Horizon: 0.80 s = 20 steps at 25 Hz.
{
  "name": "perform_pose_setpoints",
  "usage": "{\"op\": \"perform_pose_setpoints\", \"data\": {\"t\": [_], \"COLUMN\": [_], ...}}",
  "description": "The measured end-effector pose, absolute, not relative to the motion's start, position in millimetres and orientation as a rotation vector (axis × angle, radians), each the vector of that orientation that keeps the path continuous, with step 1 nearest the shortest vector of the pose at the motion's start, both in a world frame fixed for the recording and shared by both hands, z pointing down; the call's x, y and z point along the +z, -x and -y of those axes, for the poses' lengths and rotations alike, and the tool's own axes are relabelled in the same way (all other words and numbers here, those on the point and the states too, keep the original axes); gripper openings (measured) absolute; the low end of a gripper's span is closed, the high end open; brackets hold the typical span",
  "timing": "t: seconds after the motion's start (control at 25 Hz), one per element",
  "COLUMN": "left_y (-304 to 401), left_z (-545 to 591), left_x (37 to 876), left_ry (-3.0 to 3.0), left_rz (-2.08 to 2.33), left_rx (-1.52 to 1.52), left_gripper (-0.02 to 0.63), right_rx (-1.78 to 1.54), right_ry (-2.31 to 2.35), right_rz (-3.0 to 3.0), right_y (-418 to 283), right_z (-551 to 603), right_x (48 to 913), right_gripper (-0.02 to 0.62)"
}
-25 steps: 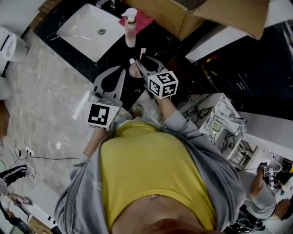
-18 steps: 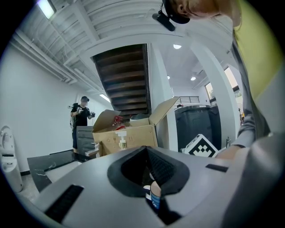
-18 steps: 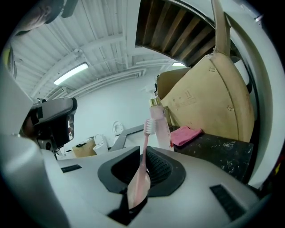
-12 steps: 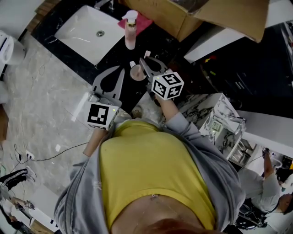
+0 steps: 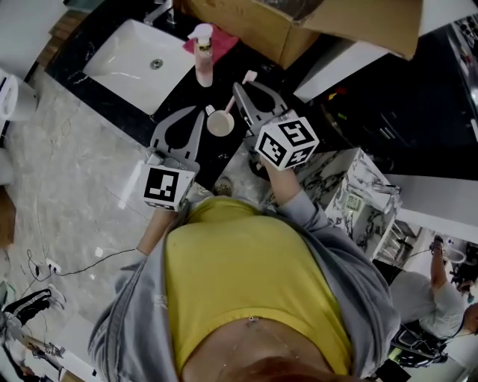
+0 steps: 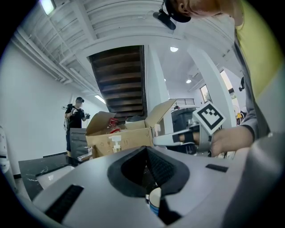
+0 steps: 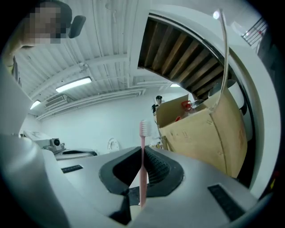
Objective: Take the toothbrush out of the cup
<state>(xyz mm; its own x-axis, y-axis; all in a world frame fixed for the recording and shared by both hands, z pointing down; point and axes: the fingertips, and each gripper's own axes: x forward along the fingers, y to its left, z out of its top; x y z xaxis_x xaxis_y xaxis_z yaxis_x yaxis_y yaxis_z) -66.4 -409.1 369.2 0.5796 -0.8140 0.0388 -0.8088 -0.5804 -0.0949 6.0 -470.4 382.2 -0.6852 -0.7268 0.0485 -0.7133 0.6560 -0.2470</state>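
A pale cup [image 5: 219,123] stands on the black counter [image 5: 179,89]. My left gripper [image 5: 199,112] is beside its rim, and in the left gripper view the cup [image 6: 155,201] shows pinched low between the shut jaws of the left gripper [image 6: 149,153]. My right gripper [image 5: 240,89] is above and right of the cup, jaws closing on a pink toothbrush [image 5: 247,77]. In the right gripper view the toothbrush [image 7: 143,133] stands upright between the pads of the right gripper [image 7: 143,156], bristles on top, free of the cup.
A white sink [image 5: 127,52] lies at the counter's left end. Behind the cup are a pump bottle [image 5: 202,56] and a pink cloth [image 5: 226,39], with a large cardboard box [image 5: 299,22] beyond. A person [image 6: 76,118] stands far off.
The right jaws closed on the toothbrush and lifted it up out of the cup. The left gripper stayed at the cup.
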Motion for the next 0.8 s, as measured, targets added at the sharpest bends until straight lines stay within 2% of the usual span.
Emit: {"op": "perform_pose_setpoints", "data": {"t": [0.44, 0.8], "left_y": [65, 68], "left_z": [419, 421], "left_x": [348, 328], "left_ry": [2.693, 2.656], "left_rz": [-1.419, -1.457], "left_rx": [-0.098, -0.067], "left_gripper": [0.002, 0.002], "right_rx": [0.04, 0.206], "right_ry": [1.41, 1.585], "right_rz": [-2.71, -2.643], "right_y": [-30, -48], "right_z": [443, 428], "right_x": [294, 285], "right_gripper": [0.029, 0.029]}}
